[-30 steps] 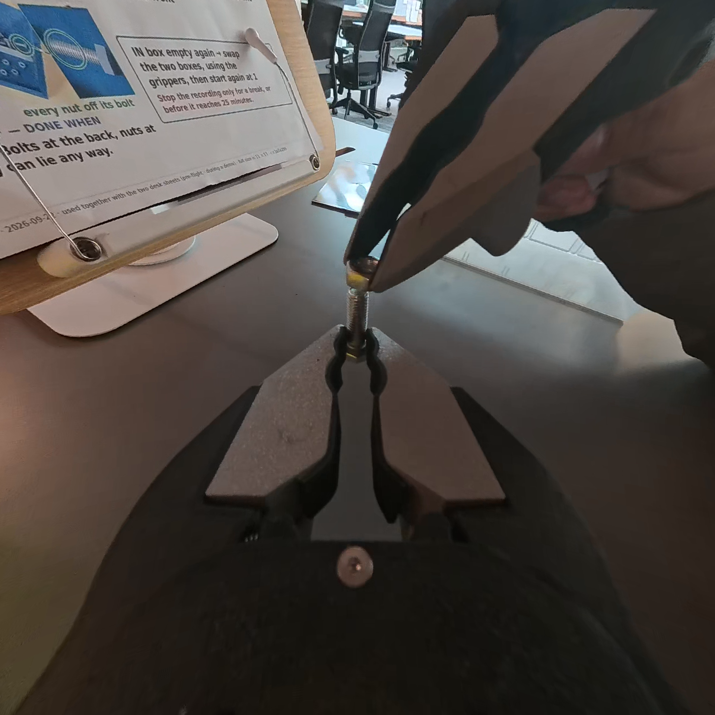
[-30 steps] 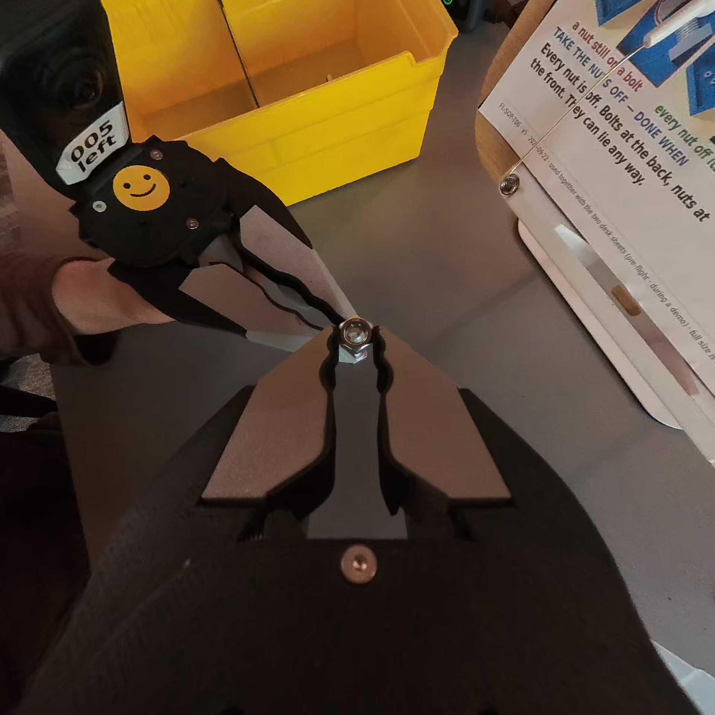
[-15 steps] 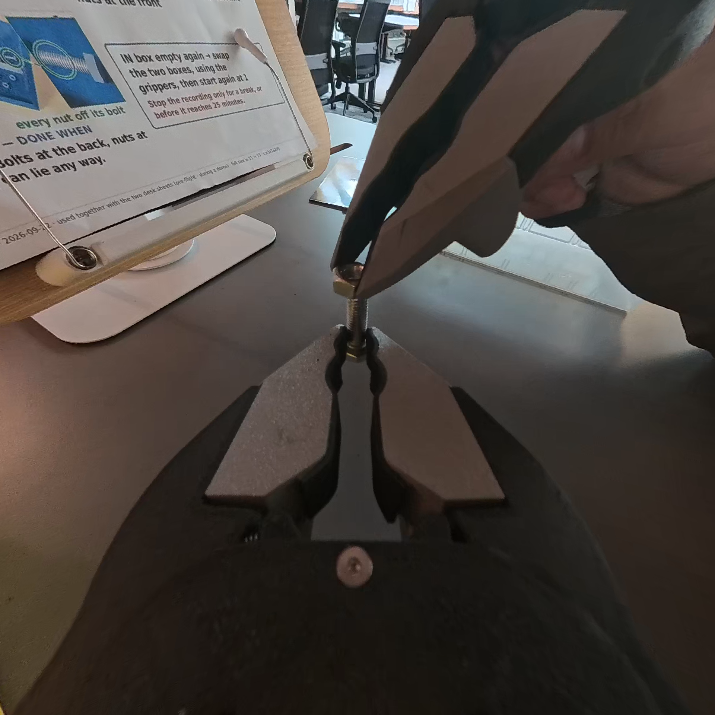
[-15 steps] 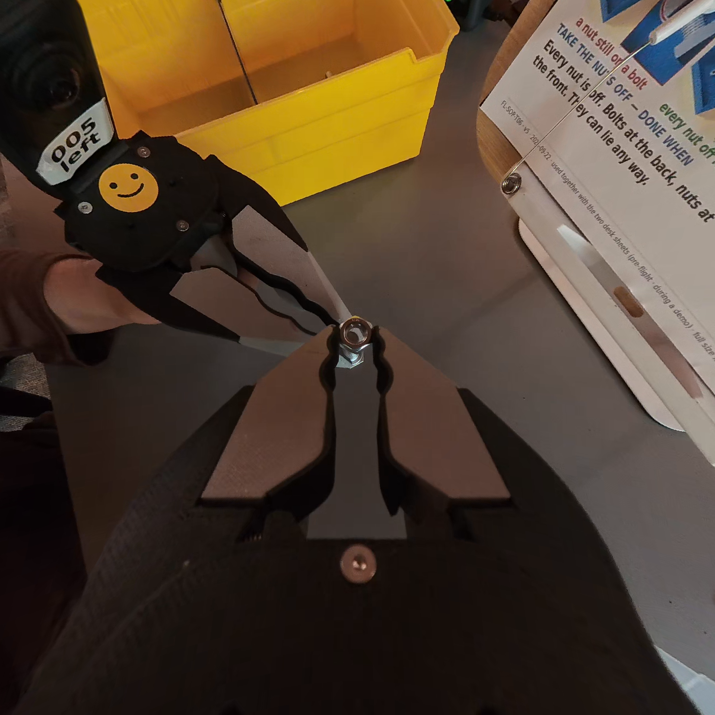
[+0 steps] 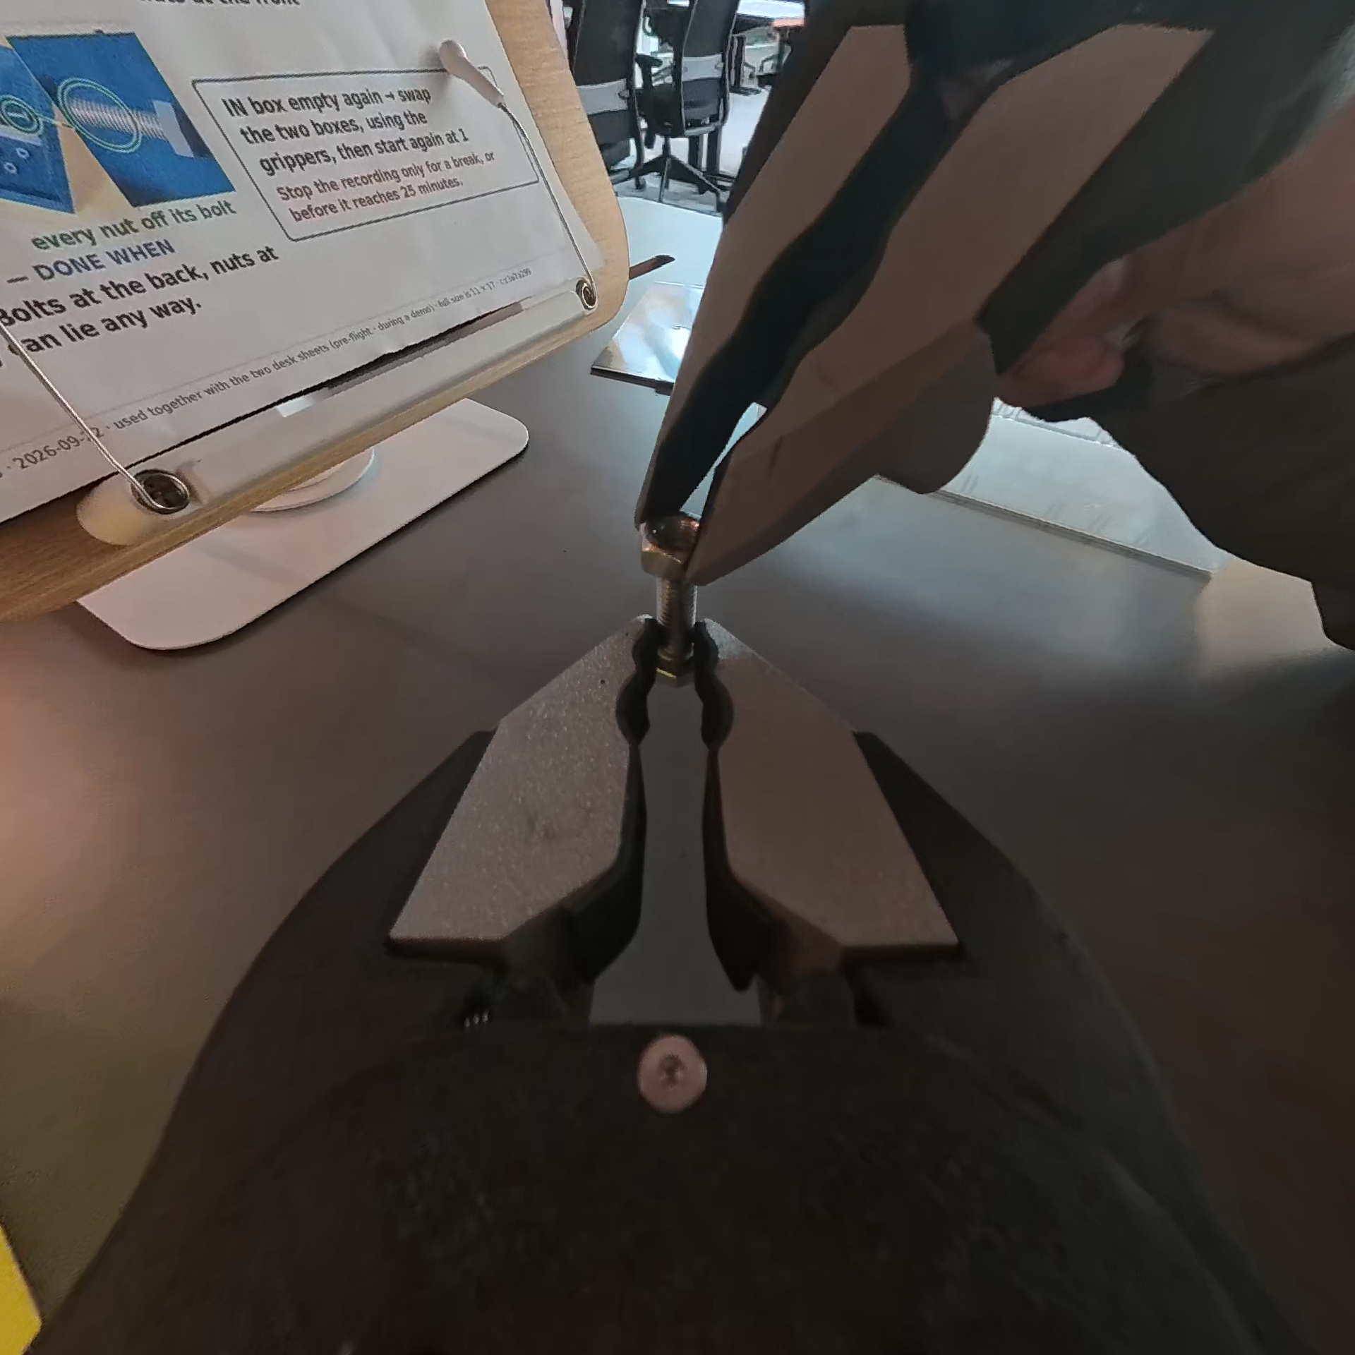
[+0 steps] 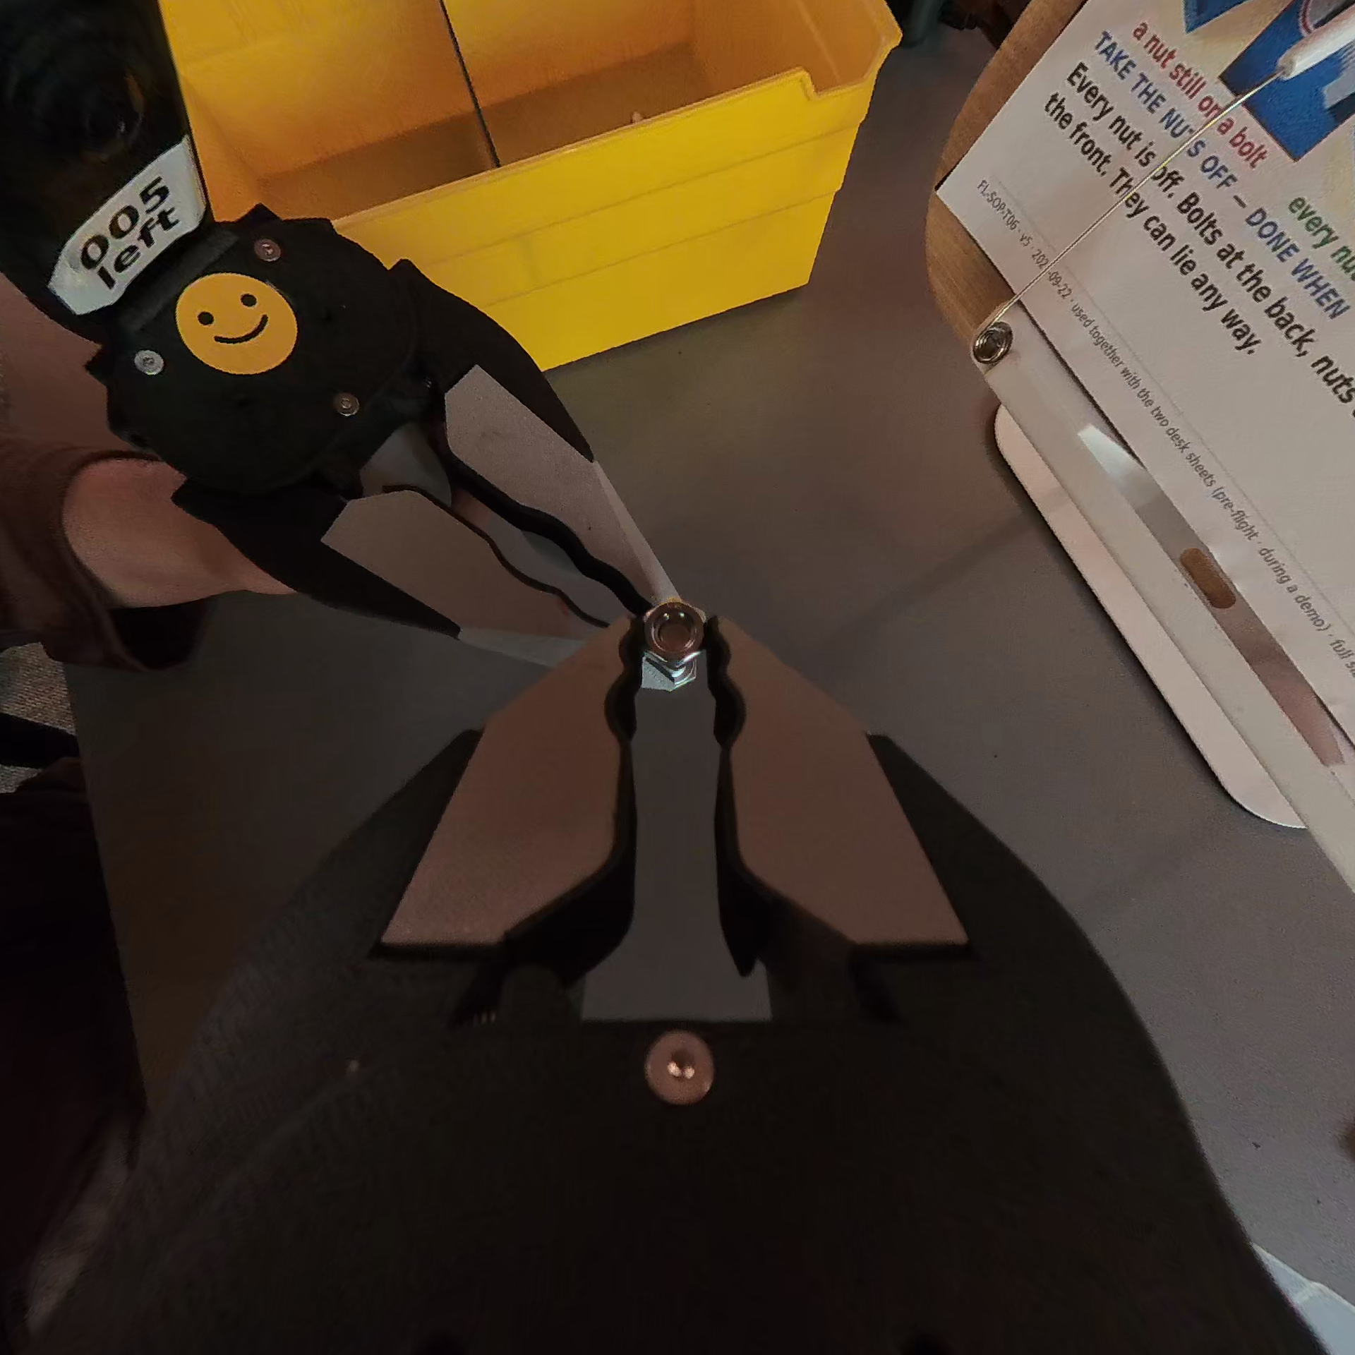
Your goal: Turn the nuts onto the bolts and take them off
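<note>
My left gripper (image 5: 673, 638) is shut on the hex head of a bolt (image 5: 673, 616), whose threaded shaft points up and away from it. A brass-coloured nut (image 5: 663, 546) sits at the far end of the shaft. My right gripper (image 5: 678, 528) comes down from the upper right and is shut on that nut. In the right wrist view the right gripper (image 6: 671, 638) pinches the nut (image 6: 671, 629), seen face-on with its hole showing. The bolt head (image 6: 666, 674) shows just below it. The left gripper (image 6: 634, 619) reaches in from the left.
A yellow bin (image 6: 586, 242) with a divider stands behind the grippers. A wooden stand holding a printed sheet (image 5: 293, 220) on a white base (image 5: 293, 528) is close by; it also shows at the right of the right wrist view (image 6: 1173, 366). Both grippers are above the dark table (image 5: 220, 806). Both grippers' tips are close together, under 4 cm apart.
The right gripper has turned slightly with the nut at the end of the bolt, and both grippers have shifted a little. Both grips stay shut.
</note>
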Action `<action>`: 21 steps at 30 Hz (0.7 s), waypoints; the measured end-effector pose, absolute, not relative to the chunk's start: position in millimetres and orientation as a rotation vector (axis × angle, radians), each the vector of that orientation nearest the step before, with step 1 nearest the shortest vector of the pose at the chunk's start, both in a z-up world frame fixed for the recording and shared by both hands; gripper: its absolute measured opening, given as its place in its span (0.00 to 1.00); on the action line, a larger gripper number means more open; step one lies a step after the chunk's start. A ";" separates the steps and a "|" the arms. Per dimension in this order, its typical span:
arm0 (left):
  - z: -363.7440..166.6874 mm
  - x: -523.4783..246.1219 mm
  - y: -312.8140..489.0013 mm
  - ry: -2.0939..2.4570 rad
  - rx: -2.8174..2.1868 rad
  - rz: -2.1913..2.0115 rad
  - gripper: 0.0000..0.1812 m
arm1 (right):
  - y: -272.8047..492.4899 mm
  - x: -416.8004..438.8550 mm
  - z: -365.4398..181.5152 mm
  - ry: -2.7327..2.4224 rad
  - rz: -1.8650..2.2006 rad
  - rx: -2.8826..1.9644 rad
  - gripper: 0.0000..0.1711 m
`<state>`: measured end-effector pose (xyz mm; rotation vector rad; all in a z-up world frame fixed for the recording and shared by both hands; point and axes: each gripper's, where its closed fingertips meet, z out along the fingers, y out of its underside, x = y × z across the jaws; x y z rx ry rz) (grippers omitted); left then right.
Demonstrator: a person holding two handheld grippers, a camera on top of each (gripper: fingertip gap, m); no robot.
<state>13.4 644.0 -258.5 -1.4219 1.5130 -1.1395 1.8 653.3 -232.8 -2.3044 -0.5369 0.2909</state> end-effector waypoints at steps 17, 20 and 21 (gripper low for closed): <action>-263.5 15.1 643.1 1.535 -1.407 -1.035 0.04 | 651.3 3.7 -237.6 -0.430 0.240 -2.330 0.08; -263.6 15.1 642.7 1.537 -1.406 -1.035 0.04 | 650.9 4.0 -237.6 -0.417 0.245 -2.325 0.08; -263.6 15.2 642.4 1.539 -1.406 -1.036 0.04 | 650.6 4.0 -237.6 -0.414 0.248 -2.325 0.08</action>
